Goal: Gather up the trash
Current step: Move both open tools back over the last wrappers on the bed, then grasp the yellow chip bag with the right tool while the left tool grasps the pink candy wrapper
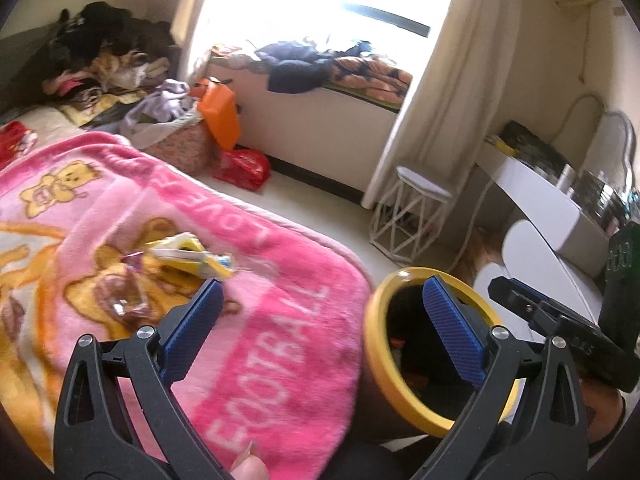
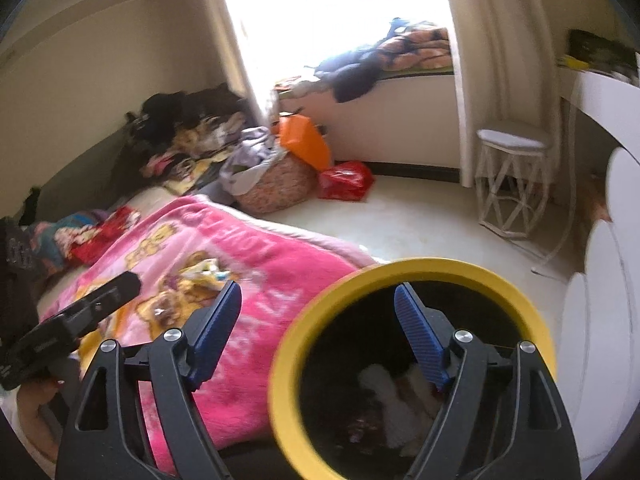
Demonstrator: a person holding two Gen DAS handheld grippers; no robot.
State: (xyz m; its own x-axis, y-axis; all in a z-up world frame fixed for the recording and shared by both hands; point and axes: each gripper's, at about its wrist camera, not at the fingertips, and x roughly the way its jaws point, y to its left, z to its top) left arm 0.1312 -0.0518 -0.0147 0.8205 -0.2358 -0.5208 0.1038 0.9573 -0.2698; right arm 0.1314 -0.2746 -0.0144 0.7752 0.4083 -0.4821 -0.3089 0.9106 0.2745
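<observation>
Left wrist view: a bedroom with a pale floor (image 1: 320, 216), a bright window behind cream curtains, and a bed covered by a pink blanket (image 1: 256, 280) printed with bears and white lettering. The bin (image 1: 378, 344), black with a yellow rim, stands just beside the blanket's right edge, its mouth tipped toward the camera. On the blanket, left of the bin, lies a cluster of trash: a yellow and white wrapper (image 1: 192, 258) whose long axis runs left to right toward the bin, and below it a crumpled clear wrapper (image 1: 126, 296). Beyond the bin, by the curtain, stands a white wire stool (image 1: 412, 212). The left tool (image 1: 324, 312) hangs over the blanket's edge with its blue pads spread wide and nothing between them; the right pad overlaps the bin's mouth. The right tool's black tip (image 1: 532, 312) shows just right of the bin.

Right wrist view: the bin (image 2: 288, 360) fills the lower middle, mouth toward the camera, with pale crumpled scraps (image 2: 392, 396) inside. The wrappers (image 2: 204, 270) lie on the blanket (image 2: 256, 376) up and left of the bin, blurred. The right tool (image 2: 320, 320) stands well open and empty, one pad over the blanket, the other over the bin's mouth. The left tool (image 2: 100, 304) pokes in far left of the bin.
</observation>
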